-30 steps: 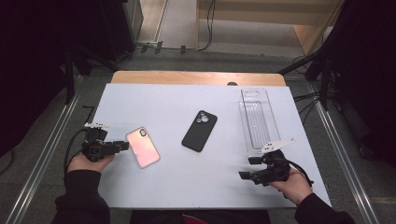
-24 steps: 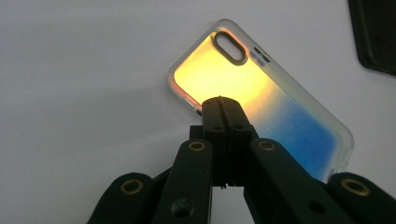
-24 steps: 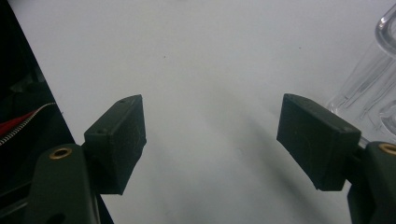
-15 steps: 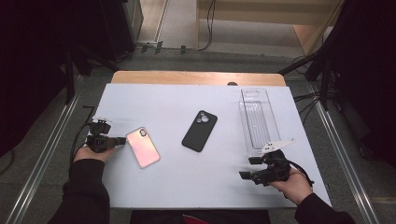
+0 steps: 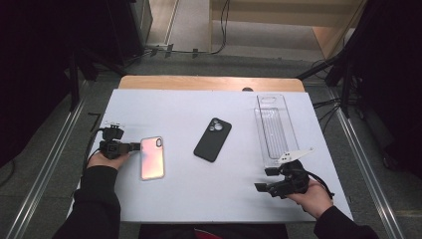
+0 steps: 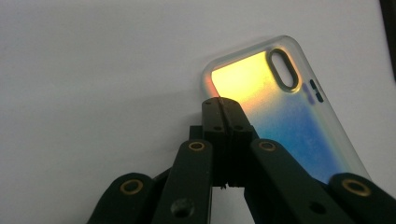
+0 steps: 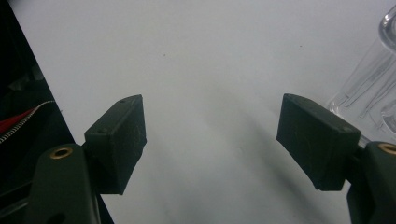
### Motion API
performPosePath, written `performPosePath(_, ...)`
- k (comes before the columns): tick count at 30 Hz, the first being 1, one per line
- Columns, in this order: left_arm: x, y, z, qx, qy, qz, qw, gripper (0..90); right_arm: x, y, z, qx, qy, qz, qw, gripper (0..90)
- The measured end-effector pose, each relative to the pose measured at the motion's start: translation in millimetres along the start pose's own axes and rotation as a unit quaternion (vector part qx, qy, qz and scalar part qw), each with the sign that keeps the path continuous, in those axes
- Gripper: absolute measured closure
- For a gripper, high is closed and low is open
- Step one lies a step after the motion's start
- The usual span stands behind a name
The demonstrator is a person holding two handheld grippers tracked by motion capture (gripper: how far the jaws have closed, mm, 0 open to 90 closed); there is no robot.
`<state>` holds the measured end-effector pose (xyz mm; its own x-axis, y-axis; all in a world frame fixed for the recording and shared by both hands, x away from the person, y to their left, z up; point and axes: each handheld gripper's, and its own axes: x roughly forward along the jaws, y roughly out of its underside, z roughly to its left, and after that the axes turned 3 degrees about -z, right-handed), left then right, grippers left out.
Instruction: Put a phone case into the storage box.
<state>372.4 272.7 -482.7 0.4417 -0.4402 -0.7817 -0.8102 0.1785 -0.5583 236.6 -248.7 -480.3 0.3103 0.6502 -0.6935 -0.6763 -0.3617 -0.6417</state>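
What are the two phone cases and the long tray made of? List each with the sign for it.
Iridescent phone case: likely translucent plastic with a frosted clear rim; its back shifts from yellow to blue.
Black phone case: seemingly matte plastic or rubbery silicone, as it shows no glare; which one is unclear.
Long tray: clear, rigid-looking plastic; the table shows through it, and it has moulded ribs.

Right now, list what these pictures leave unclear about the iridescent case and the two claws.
- Iridescent case: left gripper view, its near corner hidden behind the shut left claw; touching or gripped, cannot tell.
- High view: left claw too small to judge contact.
- Clear tray: right gripper view, cut off by the edge.
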Motion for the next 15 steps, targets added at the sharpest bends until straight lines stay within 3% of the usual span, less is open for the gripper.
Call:
performPosePath(4,3.6,-2.6,0.2,0.002,0.005,0.002,1.0,89.8,0.4,-0.2,-0.2,-0.001,0.001,0.001,1.0,22.0)
performPosePath(9,12.7,-10.2,-8.8,0.024,0.003,0.001,0.9997,89.8,0.8,-0.3,-0.2,-0.002,0.001,0.001,1.0,22.0)
performPosePath(15,17.1,-12.2,-9.2,0.015,0.019,-0.004,0.9997,89.7,0.7,-0.1,-0.6,-0.002,0.001,0.002,1.0,22.0)
